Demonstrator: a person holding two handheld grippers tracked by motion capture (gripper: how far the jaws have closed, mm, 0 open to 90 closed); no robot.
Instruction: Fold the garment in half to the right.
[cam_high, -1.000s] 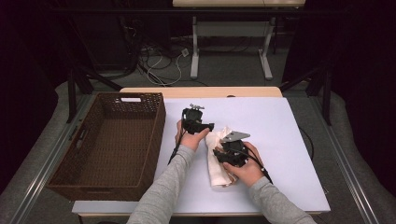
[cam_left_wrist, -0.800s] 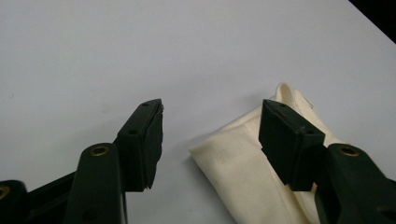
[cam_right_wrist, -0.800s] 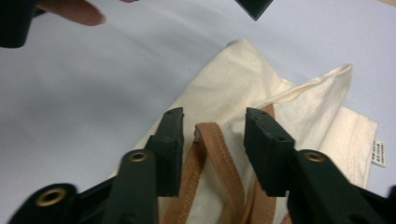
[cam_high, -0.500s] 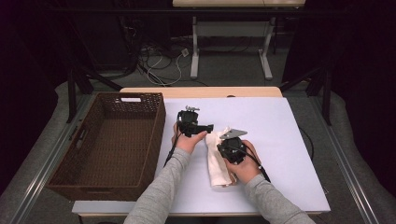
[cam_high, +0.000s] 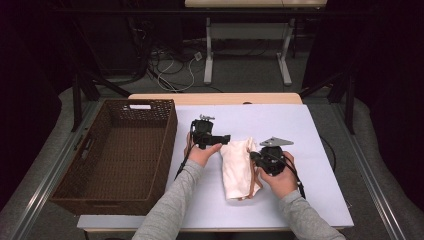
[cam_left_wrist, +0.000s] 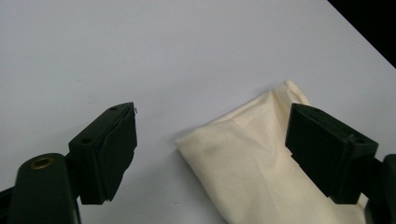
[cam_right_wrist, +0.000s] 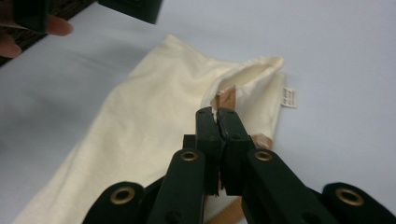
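A cream cloth bag (cam_high: 236, 170) lies lengthwise on the white table (cam_high: 300, 125), its mouth toward the person. My right gripper (cam_high: 255, 156) comes in from the bag's right side. In the right gripper view it (cam_right_wrist: 215, 112) is shut on the hem of the bag's (cam_right_wrist: 154, 107) open mouth, beside a tan strap (cam_right_wrist: 228, 97). My left gripper (cam_high: 226, 137) is open at the bag's far left corner. In the left gripper view its jaws (cam_left_wrist: 212, 119) stand wide apart just above the table, with that corner of the bag (cam_left_wrist: 252, 163) between them, untouched.
A dark wicker basket (cam_high: 169, 131) stands along the table's left side, close to the left hand. A small white label (cam_right_wrist: 289, 97) sticks out of the bag's side seam. Bare table lies beyond and right of the bag.
My right gripper has shifted a little to the right while holding the bag's hem. The left gripper has stayed near the bag's far corner.
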